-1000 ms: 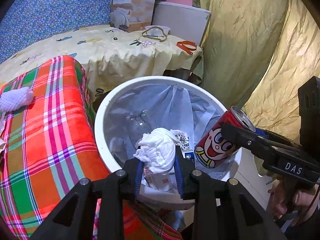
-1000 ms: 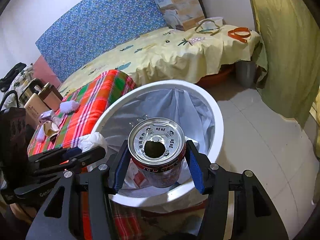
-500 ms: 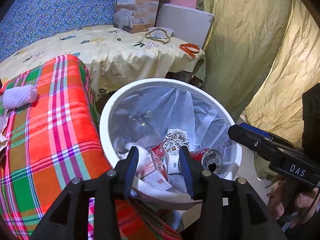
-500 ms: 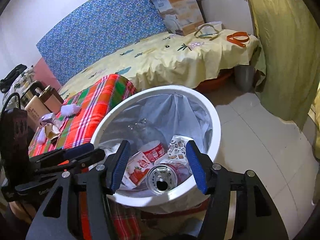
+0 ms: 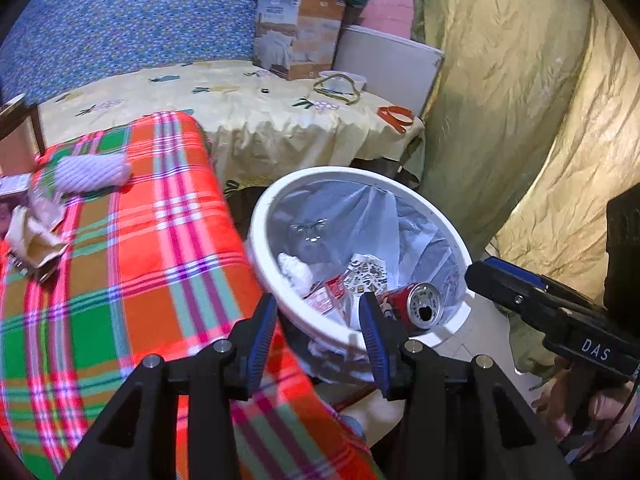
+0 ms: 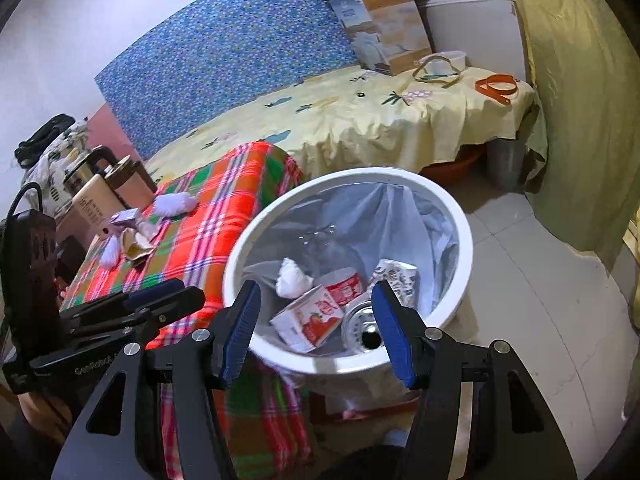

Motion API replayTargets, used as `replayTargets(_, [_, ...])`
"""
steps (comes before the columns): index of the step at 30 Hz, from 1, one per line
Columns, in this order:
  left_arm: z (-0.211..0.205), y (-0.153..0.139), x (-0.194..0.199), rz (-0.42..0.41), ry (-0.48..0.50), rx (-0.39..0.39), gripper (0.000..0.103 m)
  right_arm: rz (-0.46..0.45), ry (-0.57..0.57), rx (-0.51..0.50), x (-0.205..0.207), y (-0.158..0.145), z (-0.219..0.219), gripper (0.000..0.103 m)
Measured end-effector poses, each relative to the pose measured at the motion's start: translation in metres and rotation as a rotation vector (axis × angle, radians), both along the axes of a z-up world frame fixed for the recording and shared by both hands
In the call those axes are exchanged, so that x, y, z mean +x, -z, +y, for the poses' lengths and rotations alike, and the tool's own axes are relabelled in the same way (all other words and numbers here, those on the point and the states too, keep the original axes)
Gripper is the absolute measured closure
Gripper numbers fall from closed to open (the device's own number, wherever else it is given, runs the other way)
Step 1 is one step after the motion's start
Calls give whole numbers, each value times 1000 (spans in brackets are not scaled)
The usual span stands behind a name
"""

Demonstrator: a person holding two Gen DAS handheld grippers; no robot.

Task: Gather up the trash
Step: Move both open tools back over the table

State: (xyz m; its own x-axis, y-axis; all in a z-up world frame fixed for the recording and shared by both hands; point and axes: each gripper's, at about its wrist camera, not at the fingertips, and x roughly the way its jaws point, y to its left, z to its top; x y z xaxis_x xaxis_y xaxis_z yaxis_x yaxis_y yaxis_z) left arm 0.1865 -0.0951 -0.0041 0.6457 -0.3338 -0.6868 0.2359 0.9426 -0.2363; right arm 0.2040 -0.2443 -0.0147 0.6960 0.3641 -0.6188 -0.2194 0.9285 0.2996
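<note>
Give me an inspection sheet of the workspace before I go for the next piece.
Surface: red-green plaid blanket, mostly bare.
Job's things: white round lined bin holds red drink can, strawberry carton, crumpled white tissue, printed wrapper.
Clutter: crumpled brown paper, white foam net, small purple carton on blanket.
Grippers: left gripper open, empty; right gripper open, empty.
Cables: black cord at left edge.
Surroundings: yellow-sheeted bed, cardboard box, olive curtain, tiled floor.

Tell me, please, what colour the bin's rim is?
White; the bin's rim shows best in the right wrist view.
</note>
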Motion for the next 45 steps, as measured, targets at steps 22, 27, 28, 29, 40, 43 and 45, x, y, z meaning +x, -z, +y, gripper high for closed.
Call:
replayTargets(22, [66,-7,-59,-50,-157,6,59,-23,-160,8,-27,-10,55,43])
replayTargets(27, [78,-7,-67,-58,-184,13,59,-24,-195,9,-29,-12,67,43])
replayTargets(28, [80,-7,-68,-59,-190,15,59,-25,-203,9,-30,-12,71,43])
replayTargets(29, [83,-7,-68,-60,-196,15,59,-25,-212,10,-30,-13,74,43])
replayTargets(40, [124,-9,-76,-66,-267,26,59,-37,-319,1,-27,-20,111,44])
replayTargets(43, [136,-9,-77,-68,-288,30,59,-39,-338,-4,-24,-21,121,44])
replayTargets(45, [145,-9,-77,-67,-301,32,59,-39,-349,-6,-21,-22,126,44])
